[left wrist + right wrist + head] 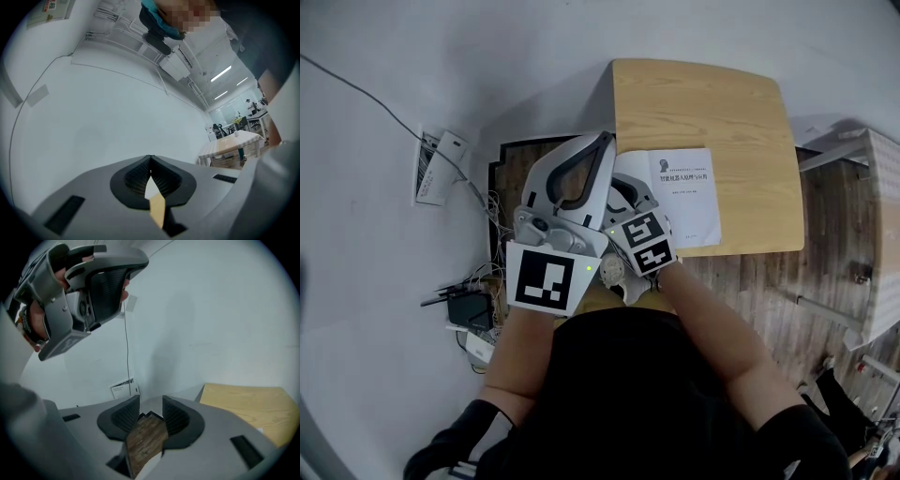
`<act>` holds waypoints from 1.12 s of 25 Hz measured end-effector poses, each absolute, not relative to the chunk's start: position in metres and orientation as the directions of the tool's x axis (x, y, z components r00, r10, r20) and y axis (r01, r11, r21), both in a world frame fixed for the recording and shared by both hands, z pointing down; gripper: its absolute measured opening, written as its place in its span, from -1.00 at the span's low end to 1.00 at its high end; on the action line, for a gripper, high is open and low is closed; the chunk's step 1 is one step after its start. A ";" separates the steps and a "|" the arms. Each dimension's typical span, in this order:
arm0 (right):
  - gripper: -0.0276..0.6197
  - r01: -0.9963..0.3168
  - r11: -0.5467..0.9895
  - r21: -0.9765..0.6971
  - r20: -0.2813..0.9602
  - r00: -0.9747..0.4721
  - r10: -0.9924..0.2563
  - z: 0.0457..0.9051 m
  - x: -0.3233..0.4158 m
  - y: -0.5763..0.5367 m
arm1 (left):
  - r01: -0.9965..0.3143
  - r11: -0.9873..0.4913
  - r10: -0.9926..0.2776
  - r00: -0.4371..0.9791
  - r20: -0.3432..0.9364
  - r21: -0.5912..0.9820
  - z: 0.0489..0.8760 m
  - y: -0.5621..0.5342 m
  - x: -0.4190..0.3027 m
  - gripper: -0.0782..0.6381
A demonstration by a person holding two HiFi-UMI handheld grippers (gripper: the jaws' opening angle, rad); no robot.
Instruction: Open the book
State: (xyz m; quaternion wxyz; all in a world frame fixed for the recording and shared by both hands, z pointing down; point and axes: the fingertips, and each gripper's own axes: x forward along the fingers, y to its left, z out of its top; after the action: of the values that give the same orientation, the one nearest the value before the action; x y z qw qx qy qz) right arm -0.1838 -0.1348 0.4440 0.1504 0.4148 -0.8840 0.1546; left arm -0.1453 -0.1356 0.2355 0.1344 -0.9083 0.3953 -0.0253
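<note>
Nearest is the person, in one black top [647, 394], with two bare forearms reaching forward and one gripper in each hand, two in all, held close to the body and side by side. Each carries one marker cube: the larger-looking one [546, 278] on the left and the other [642, 242] just right of it.

The left gripper [150, 161] has its jaws pressed together at the tips, with nothing between them. It points up at the white wall [93, 117]. The right gripper [151, 406] has its jaws a little apart, and the gap is empty, showing only wooden floor through it. In the right gripper view the left gripper hangs at upper left, gripped by a hand [30, 319].

To the left, low by the wall, a tangle of cables lies around one black box [469, 307]. Farther along that wall are one white wall panel [436, 169] and one thin cable [366, 94] running up and away.

Just beyond the right gripper stands one light wooden table [712, 103]. On its near left part lies one book [686, 197], closed and flat, white cover up with dark print, its near edge close to the table's near edge. Its left side is partly hidden behind the right gripper.
</note>
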 end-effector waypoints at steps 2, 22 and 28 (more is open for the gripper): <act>-0.42 -0.776 0.616 -0.138 0.363 -0.618 -0.697 0.428 -0.179 -0.135 | -0.713 -0.648 -0.726 0.684 -0.062 -0.269 0.233 -0.135 -0.141 -0.76; -0.42 -0.751 0.660 -0.024 0.063 -0.660 -0.748 0.286 -0.087 -0.117 | -0.752 -0.589 -0.771 0.633 -0.072 -0.296 0.221 -0.126 -0.080 -0.76; -0.42 -0.755 0.656 -0.003 -0.022 -0.655 -0.755 0.245 -0.047 -0.108 | -0.759 -0.570 -0.777 0.622 -0.093 -0.315 0.206 -0.122 -0.059 -0.76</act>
State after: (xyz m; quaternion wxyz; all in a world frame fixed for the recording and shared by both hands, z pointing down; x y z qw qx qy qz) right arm -0.0471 -0.1084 0.2451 -0.0105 0.4150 -0.9098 -0.0033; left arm -0.0590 -0.1215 0.2063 0.1643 -0.8855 0.4338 -0.0279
